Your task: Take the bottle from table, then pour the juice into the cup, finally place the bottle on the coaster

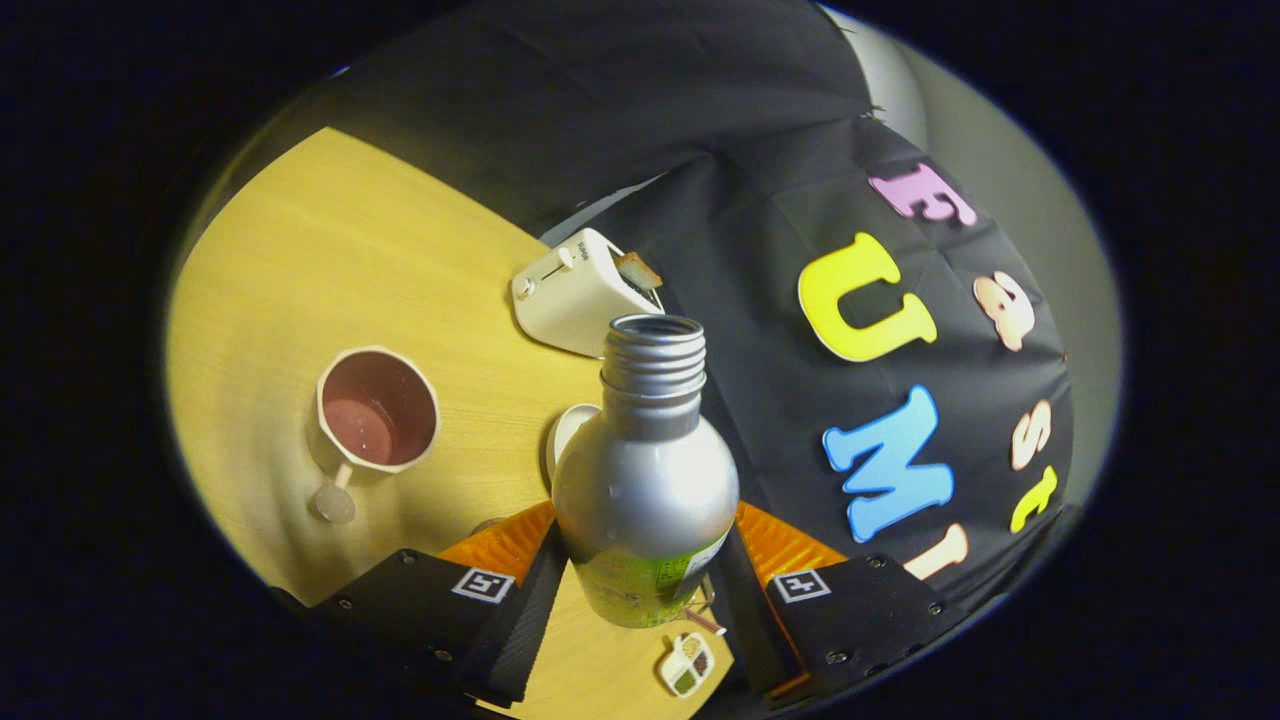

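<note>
Gripper view: gripper (645, 560) clamps the bottle (645, 480) above bare table (300, 260), well clear of cup (378, 410).

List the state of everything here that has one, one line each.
bottle: uncapped, held off the table, tilted.
gripper: shut on the bottle.
cup: upright on the table, reddish liquid inside.
toaster: on the table, toast sticking out of its slot.
coaster: on the table, nothing on it.
</note>
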A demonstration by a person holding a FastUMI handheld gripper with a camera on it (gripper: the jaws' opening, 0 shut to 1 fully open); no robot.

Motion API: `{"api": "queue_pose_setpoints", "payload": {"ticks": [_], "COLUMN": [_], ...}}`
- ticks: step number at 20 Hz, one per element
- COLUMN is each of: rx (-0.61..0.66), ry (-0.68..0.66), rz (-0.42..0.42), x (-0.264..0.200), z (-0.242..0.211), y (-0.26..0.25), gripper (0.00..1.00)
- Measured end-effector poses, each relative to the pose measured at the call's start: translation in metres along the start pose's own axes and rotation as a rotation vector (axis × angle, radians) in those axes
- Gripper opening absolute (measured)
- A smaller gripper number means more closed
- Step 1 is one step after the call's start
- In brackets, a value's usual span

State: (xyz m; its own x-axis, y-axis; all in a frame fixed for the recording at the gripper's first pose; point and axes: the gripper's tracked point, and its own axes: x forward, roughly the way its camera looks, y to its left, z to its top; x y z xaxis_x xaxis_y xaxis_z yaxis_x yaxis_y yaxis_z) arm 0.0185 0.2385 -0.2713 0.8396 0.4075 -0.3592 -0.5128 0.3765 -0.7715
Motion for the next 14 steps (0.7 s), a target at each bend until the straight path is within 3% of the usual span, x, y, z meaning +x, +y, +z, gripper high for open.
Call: {"api": "queue_pose_setpoints", "payload": {"ticks": [9,14], "rx": [0.457,0.856], "ry": [0.075,0.091], "rz": [0.114,0.212], "x": [-0.005,0.002], "z": [-0.032,-0.038], "y": [0.011,0.011], "gripper": [0.79,0.79]}}
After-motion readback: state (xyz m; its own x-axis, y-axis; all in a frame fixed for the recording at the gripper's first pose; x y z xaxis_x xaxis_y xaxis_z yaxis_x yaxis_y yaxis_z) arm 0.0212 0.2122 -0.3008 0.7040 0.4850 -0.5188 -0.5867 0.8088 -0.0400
